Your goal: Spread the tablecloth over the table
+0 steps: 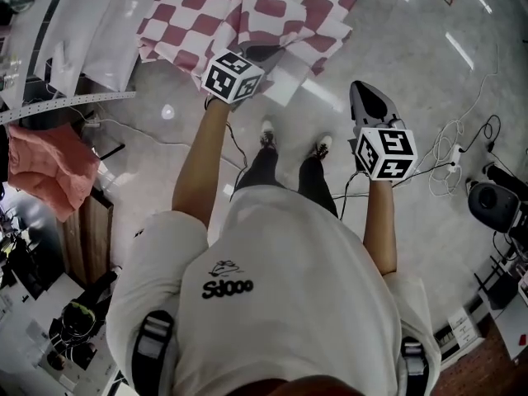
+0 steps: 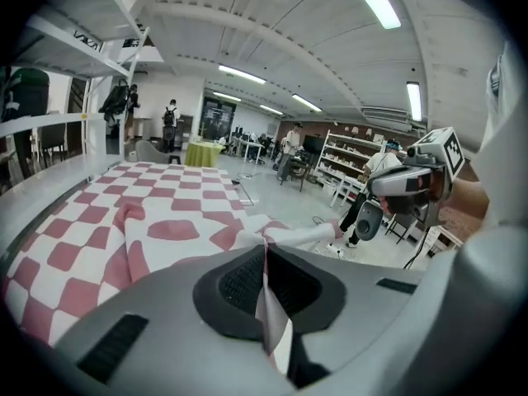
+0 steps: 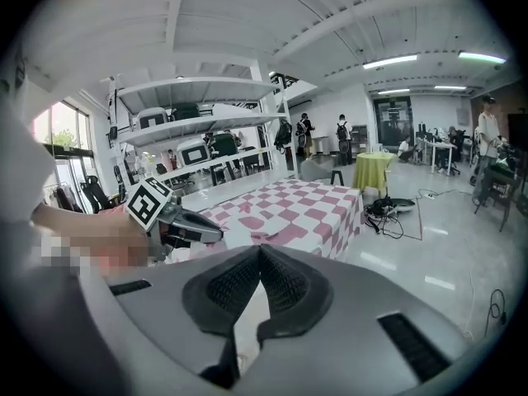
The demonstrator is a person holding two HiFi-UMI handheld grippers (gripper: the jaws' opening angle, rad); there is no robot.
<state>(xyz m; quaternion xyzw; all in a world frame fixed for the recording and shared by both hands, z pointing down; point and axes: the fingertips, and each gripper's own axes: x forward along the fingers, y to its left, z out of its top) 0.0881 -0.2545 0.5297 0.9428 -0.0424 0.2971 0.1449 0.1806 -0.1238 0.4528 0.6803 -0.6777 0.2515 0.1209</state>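
- Left hand-held gripper [image 2: 266, 258]: clenched on the tablecloth [image 2: 157, 200]; a thin fold of red-and-white check is pinched between the ribbed pads, so the edge goes wherever the hand goes
- Grip point: the head view places it at the near edge of the cloth, where a loose flap lies doubled back over the rest; taking hold at that flap is judged the way to open the fold out
- Right hand-held gripper [image 3: 260, 254]: clenched, pads touching at the tips, nothing caught between them; the pale strip lower in the gap reads as floor, not fabric
- Right hand-held gripper position: over the floor, well apart from the cloth and to the right of the left one, pointing toward the counter; it is judged to be waiting for a second corner
- Tablecloth location: on the counter [image 2: 33, 205] ahead of the person, rumpled and bunched near the front; in the right gripper view its far side hangs over the counter's end
- Coverage: a bare pale strip of counter shows beside the cloth in the left gripper view, so spreading is judged incomplete
- Next requirement (judgement): a second grip along the same edge, then an even pull with both hands so the cloth is not dragged askew
- Hazard: cables [image 1: 458, 151] lie on the floor to the person's right; a sideways step risks a snag
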